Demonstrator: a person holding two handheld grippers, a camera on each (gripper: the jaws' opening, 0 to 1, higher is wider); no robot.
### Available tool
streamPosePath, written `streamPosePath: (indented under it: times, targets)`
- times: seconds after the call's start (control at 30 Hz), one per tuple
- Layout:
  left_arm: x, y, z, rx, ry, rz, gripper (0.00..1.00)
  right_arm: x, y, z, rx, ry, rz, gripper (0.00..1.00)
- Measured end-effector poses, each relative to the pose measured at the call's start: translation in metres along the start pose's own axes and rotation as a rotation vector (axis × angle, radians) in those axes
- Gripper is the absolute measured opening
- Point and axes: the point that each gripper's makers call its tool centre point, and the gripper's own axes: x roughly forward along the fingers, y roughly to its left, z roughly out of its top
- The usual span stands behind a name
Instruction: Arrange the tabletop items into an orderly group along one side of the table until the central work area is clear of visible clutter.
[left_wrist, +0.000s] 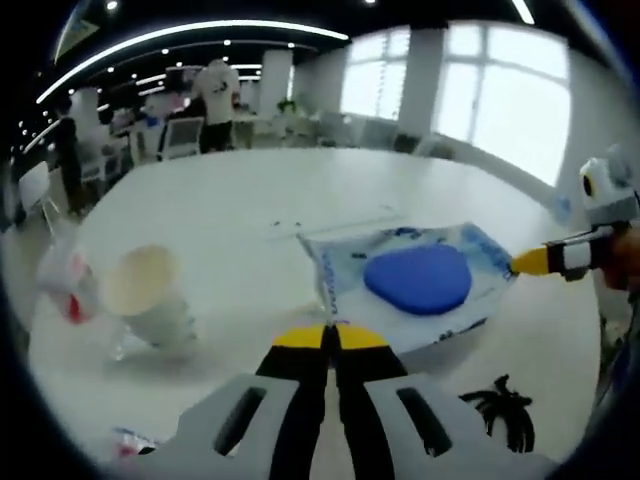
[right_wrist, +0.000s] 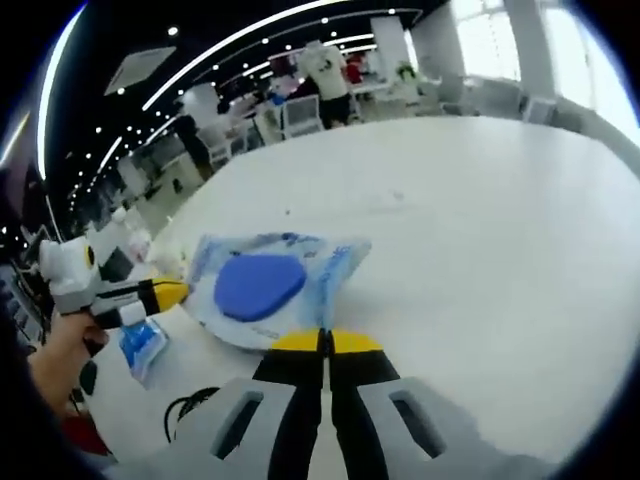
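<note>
A clear plastic bag (left_wrist: 470, 250) (right_wrist: 330, 260) printed in blue, with a flat blue oval pad (left_wrist: 418, 279) (right_wrist: 257, 283) inside, lies on the white table (left_wrist: 250, 200) (right_wrist: 480, 230). In the left gripper view my left gripper (left_wrist: 331, 337) is shut, its yellow tips pinching the bag's near corner. The right gripper (left_wrist: 528, 263) comes in from the right and meets the bag's far corner. In the right gripper view my right gripper (right_wrist: 322, 342) is shut at the bag's near edge, and the left gripper (right_wrist: 170, 293) holds the bag's left edge.
A pale cup (left_wrist: 148, 296) lies tipped at the left, with a red and white wrapper (left_wrist: 65, 290) beside it. A black palm print (left_wrist: 498, 405) marks the table. A small blue packet (right_wrist: 140, 345) lies near a hand (right_wrist: 60, 365). People and chairs stand beyond the table.
</note>
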Motion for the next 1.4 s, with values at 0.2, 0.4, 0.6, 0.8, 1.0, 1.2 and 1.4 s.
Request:
streamPosePath:
  times: [0.2, 0.4, 0.6, 0.8, 1.0, 1.2, 1.4]
  targets:
    - [0.0, 0.016, -0.001, -0.025, -0.001, 0.067, 0.0, 0.022, 0.008, 0.004, 0.003, 0.016, 0.045, 0.01]
    - [-0.001, 0.03, -0.005, -0.068, -0.005, 0.129, 0.0, 0.04, 0.014, 0.01, -0.018, 0.002, 0.085, 0.01]
    - [0.0, 0.04, -0.008, -0.087, -0.01, 0.165, 0.0, 0.054, 0.019, 0.014, -0.029, -0.009, 0.108, 0.01]
    - [0.0, 0.048, -0.012, -0.087, -0.003, 0.194, 0.0, 0.062, 0.025, 0.015, -0.051, -0.03, 0.131, 0.01]
    - [0.004, 0.053, -0.013, -0.109, -0.007, 0.209, 0.0, 0.066, 0.028, 0.011, -0.04, -0.021, 0.138, 0.01]
    - [0.006, 0.056, -0.018, -0.093, 0.011, 0.234, 0.0, 0.071, 0.027, 0.006, -0.056, 0.001, 0.132, 0.01]
    - [0.011, 0.06, -0.022, -0.104, 0.022, 0.249, 0.0, 0.078, 0.025, 0.003, -0.069, 0.006, 0.126, 0.01]
